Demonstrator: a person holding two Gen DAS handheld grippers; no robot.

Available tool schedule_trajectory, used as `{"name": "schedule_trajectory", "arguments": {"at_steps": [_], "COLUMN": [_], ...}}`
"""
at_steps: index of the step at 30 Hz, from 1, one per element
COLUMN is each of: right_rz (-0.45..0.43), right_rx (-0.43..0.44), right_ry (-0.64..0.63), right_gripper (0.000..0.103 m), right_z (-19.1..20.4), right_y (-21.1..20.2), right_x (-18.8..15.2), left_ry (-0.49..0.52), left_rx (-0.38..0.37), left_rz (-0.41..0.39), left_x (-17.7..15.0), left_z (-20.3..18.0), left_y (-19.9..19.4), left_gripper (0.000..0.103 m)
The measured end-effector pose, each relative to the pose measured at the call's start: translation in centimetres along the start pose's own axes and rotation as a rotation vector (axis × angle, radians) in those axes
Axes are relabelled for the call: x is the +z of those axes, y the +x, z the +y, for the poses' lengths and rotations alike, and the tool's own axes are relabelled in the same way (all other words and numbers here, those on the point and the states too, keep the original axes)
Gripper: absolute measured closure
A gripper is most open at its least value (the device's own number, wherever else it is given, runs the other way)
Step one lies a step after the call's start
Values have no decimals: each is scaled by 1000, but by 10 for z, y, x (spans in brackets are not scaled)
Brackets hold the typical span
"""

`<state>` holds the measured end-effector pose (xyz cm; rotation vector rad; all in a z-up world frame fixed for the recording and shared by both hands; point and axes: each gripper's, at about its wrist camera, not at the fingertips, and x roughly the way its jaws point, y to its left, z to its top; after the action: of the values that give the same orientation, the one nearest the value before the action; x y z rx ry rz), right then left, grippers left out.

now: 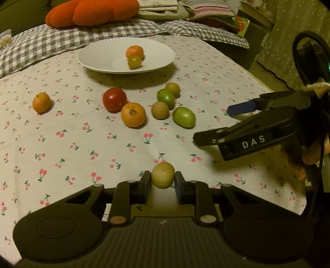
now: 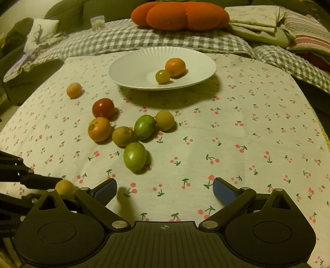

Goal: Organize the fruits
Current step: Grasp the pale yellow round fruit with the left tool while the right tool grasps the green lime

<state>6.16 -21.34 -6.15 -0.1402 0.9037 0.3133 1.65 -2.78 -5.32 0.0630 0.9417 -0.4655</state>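
My left gripper (image 1: 163, 181) is shut on a small yellow-brown fruit (image 1: 163, 174) just above the cherry-print cloth; the fruit also shows in the right wrist view (image 2: 64, 187). My right gripper (image 2: 164, 190) is open and empty over the near cloth; it shows in the left wrist view (image 1: 216, 125) at the right. A white plate (image 1: 99, 55) at the back holds an orange fruit (image 1: 134, 51) and a small yellow-green one (image 1: 134, 62). Several loose fruits lie mid-cloth: a red tomato (image 1: 114, 99), an orange one (image 1: 133, 114), a green one (image 1: 184, 116).
A lone orange fruit (image 1: 41, 102) lies at the left. A checked blanket (image 1: 51, 43) and an orange pumpkin cushion (image 1: 90, 12) lie behind the plate. Folded cloths (image 2: 257, 18) are stacked at the back right. The cloth's right edge (image 1: 257, 80) drops off.
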Motion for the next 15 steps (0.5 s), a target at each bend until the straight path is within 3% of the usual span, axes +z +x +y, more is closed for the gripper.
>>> {"name": "schedule_trajectory", "arguments": {"at_steps": [15], "right_rz": [-2], "right_rx": [28], "right_ry": [-51], "right_gripper": [6], "right_z": [18], "right_y": [12], "right_x": [9], "left_ry": [-23], "left_rx": [72], "left_rz": [-16], "left_x": [5], "left_z": [13], "left_y": [-3], "left_gripper": [80]}}
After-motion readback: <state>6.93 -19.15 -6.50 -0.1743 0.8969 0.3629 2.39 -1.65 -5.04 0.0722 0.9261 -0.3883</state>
